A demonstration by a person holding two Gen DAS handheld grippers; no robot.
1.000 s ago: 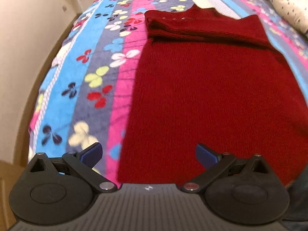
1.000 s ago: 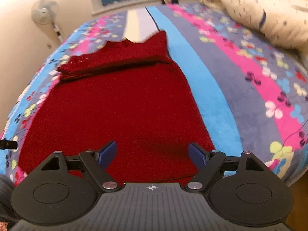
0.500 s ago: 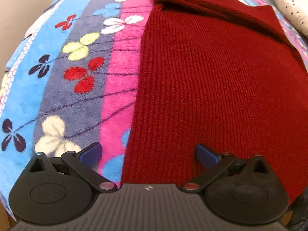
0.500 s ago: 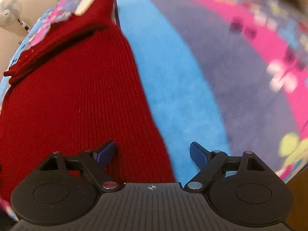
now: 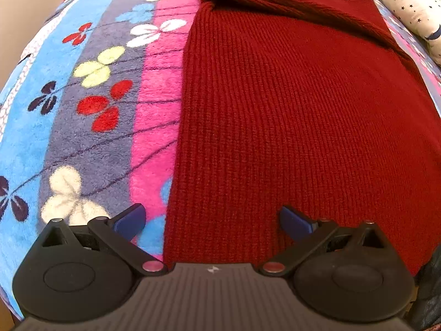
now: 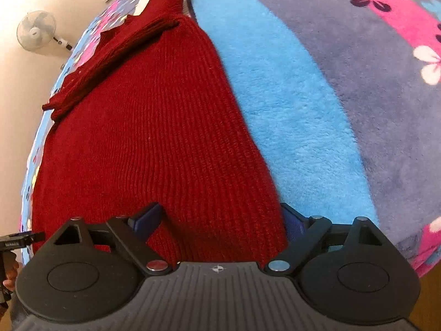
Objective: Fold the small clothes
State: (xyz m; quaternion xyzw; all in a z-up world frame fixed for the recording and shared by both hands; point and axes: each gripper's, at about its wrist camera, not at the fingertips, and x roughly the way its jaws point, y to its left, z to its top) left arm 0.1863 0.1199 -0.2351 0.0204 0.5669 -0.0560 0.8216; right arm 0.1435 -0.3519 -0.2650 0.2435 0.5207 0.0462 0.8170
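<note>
Both claws straddle the sweater's point(image 5: 289, 115) near corners: left claw point(image 5: 212, 219) wide open and empty, right claw point(image 6: 220, 218) closing on the hem, so pinch both layers evenly.

I see the sweater point(image 5: 297, 115) lying flat on the blanket point(image 5: 82, 127), its sleeve point(image 5: 292, 2) folded across the far end. My left gripper point(image 5: 212, 218) straddles its near left edge, my right gripper point(image 6: 220, 220) its near right edge. A pillow point(image 5: 410, 2) lies far right, a fan point(image 6: 35, 31) beyond the bed's left.
</note>
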